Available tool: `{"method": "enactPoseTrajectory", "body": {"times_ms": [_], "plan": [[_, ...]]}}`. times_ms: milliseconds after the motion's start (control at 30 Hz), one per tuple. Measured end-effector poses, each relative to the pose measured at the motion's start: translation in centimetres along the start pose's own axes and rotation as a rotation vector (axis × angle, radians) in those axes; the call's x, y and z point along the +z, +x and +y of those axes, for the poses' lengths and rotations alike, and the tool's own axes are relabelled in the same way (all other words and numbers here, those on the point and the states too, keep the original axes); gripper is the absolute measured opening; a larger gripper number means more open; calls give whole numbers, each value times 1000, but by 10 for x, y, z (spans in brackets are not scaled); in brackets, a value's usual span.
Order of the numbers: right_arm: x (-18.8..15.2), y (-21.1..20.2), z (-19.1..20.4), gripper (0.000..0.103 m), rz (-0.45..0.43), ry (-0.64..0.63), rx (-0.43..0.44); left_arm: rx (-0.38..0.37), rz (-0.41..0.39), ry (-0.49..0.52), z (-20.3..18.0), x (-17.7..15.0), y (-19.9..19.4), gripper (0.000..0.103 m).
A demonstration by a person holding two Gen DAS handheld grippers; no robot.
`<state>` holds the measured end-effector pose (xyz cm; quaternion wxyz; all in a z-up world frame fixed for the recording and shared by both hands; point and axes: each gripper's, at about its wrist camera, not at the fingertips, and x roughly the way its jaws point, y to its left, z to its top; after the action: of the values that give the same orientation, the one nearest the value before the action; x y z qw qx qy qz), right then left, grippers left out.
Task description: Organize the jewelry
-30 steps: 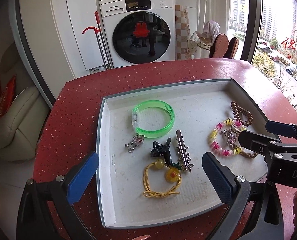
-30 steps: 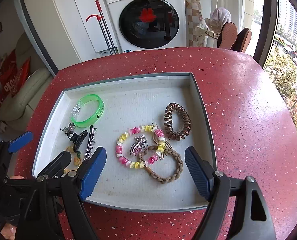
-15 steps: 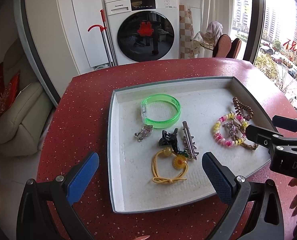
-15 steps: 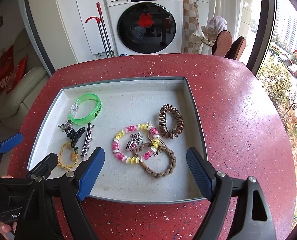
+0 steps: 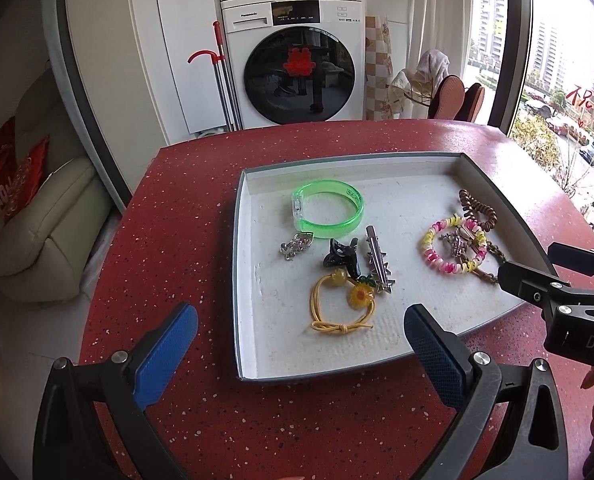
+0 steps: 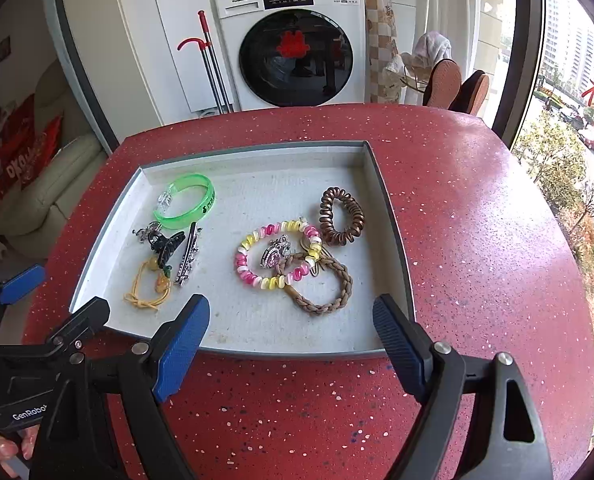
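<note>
My left gripper (image 5: pixel 297 344) and right gripper (image 6: pixel 293 340) hang over the red counter (image 6: pixel 477 240), fingers apart, holding nothing. Bracelets, hair ties and clips lie in the grey tray (image 6: pixel 257 316).

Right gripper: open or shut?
Open. The right gripper has its blue pads spread wide, nothing between them, near the tray front rim.
</note>
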<state>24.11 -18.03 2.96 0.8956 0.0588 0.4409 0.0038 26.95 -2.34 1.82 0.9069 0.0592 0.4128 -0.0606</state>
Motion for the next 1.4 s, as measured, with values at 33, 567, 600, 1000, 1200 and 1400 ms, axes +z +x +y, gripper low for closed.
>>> {"method": "enactPoseTrajectory", "body": {"times_ms": [33,567,600,1000,1200,1400], "plan": [[-1,-2,-1,86,-4,3,0,-1,0,-2,0,-2,-2,103],[-37,-34,5,86,-82,-16,6,-6,-6,-67,1,-42,-37,103],[-40,-36,5,86,-93,-19,1,-7,-14,-75,2,-44,-40,103],[-67,-56,1,86,-210,-13,-30,53,-146,-141,4,-68,-64,103],[-74,-63,9,86,-270,-29,-61,88,-207,-131,1,-69,-69,103],[-77,-61,11,86,-278,-27,-75,95,-211,-112,-4,-71,-65,103]]}}
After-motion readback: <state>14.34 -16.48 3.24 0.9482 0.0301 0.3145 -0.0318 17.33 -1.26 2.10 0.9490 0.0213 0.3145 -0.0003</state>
